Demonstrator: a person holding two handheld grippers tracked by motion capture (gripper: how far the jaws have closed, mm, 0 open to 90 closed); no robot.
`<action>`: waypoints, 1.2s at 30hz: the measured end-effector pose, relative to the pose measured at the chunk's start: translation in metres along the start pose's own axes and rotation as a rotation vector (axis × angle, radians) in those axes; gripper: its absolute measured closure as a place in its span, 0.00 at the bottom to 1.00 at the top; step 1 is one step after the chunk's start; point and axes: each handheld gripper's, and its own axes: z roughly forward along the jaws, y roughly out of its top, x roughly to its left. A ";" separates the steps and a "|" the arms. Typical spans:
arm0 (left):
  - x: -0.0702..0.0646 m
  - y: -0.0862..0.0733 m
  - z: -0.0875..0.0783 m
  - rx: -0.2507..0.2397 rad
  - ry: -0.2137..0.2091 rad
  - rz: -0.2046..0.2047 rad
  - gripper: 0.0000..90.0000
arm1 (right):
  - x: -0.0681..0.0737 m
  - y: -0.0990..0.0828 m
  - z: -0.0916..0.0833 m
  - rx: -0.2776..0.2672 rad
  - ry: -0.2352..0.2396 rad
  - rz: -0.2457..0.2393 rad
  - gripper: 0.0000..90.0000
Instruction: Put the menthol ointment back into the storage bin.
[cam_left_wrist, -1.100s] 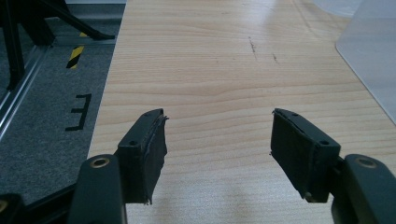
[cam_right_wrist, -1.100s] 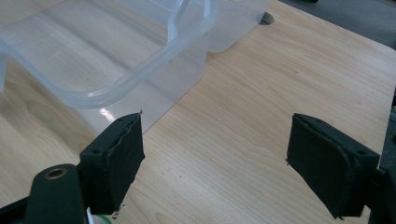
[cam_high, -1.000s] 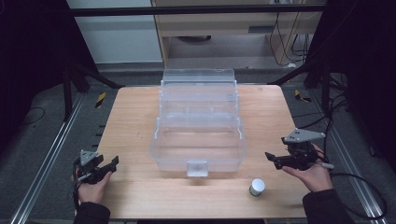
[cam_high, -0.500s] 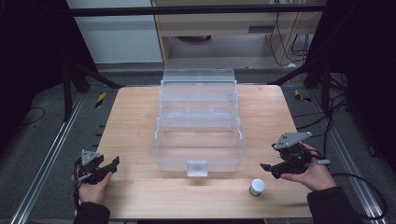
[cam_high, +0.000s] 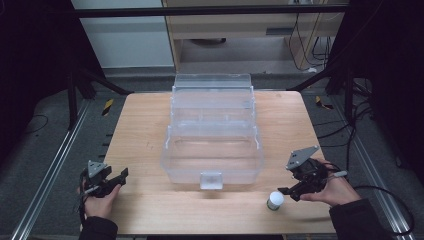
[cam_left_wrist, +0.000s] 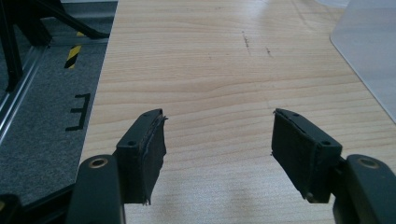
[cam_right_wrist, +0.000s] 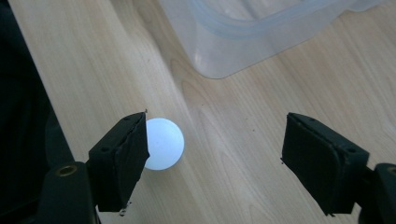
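A small white round-topped object (cam_high: 274, 200) stands near the table's front edge, right of centre. My right gripper (cam_high: 291, 191) hovers just right of it, open; in the right gripper view the white object (cam_right_wrist: 162, 143) sits beside the left finger (cam_right_wrist: 122, 157), with the gripper's midpoint (cam_right_wrist: 215, 158) over bare wood. A clear plastic storage box (cam_high: 212, 150) with its lid folded back fills the table's middle. My left gripper (cam_high: 121, 176) rests at the front left corner, open (cam_left_wrist: 218, 144), nothing between its fingers.
The wooden table (cam_high: 145, 125) has a near edge just behind both hands. The box's front latch (cam_high: 210, 180) faces me. Metal frame rails and dark floor with cables surround the table; a corner of the box (cam_right_wrist: 243, 37) lies ahead of the right gripper.
My right gripper has come down and left toward the white object, from beside the box to just next to it. The left gripper has stayed put.
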 end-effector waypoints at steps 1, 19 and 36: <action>0.000 0.000 0.000 0.000 0.000 0.000 0.38 | 0.000 0.000 0.000 0.000 0.000 0.000 0.26; -0.001 0.000 -0.001 -0.001 0.002 0.005 0.39 | 0.013 0.007 0.022 0.176 0.087 -0.125 0.35; -0.002 0.001 -0.001 0.000 0.007 0.014 0.39 | 0.022 0.006 0.047 0.289 0.126 -0.202 0.40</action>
